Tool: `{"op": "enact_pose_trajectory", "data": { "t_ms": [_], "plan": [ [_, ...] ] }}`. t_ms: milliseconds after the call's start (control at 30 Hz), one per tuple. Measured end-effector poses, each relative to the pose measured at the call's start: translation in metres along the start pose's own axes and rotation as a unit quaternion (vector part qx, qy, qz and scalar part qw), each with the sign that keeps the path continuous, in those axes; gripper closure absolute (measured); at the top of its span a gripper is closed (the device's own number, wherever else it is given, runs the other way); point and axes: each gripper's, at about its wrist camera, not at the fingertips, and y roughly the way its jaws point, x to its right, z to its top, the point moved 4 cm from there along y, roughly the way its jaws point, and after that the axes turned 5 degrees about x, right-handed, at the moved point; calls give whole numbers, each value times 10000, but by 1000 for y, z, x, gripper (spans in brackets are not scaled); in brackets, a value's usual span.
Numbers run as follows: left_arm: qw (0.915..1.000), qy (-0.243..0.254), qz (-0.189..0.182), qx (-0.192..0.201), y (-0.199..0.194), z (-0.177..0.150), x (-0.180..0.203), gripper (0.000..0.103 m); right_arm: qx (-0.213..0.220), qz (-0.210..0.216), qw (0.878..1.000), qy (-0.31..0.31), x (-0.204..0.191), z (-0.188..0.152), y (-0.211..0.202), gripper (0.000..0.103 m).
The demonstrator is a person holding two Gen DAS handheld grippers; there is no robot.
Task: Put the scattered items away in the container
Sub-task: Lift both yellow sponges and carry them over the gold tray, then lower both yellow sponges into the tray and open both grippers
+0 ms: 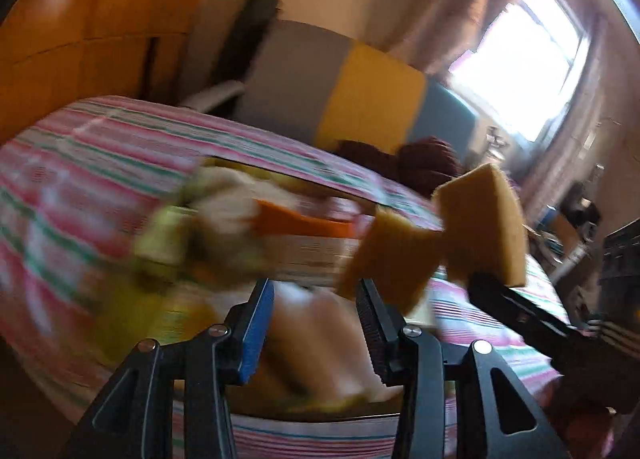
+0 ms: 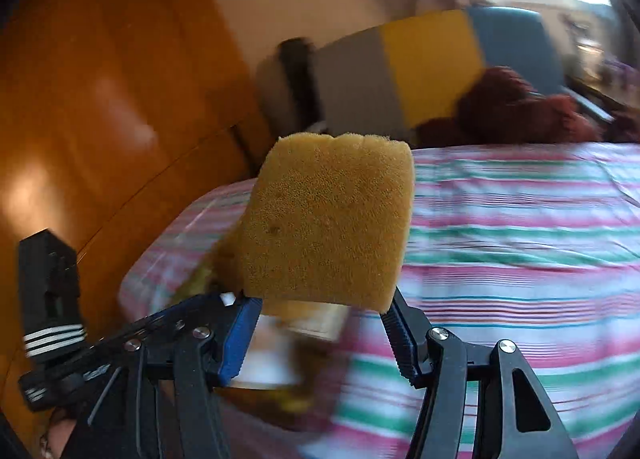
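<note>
Light source: blown-out window [image 1: 520,59], upper right.
Glare: on wooden panel [image 2: 120,111].
Blur: heavy motion smear.
Edges: fisheye curvature, dark corners.

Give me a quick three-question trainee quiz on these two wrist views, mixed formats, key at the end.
1. True or false: the right gripper is clamped on a yellow sponge.
2. The bed cover is: A striped, B dotted, C plain.
3. Fill in: the middle panel of the headboard is coloured ____.
Key: 1 true; 2 A; 3 yellow.
</note>
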Motion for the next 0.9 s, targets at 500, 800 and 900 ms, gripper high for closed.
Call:
{"op": "enact_pose_trajectory", "data": {
  "t_ms": [500,800,900],
  "plan": [
    [9981,-352,441,-237,26,-11,-65,36,-167,366,9986,-350,-81,8,41,42],
    [9922,-1076,493,379,-13,8,-93,32,-273,610,9960,-600,-115,14,55,42],
    [9905,-1202,569,361,-11,8,-99,32,-559,579,9947,-633,-121,0,79,42]
  ]
}}
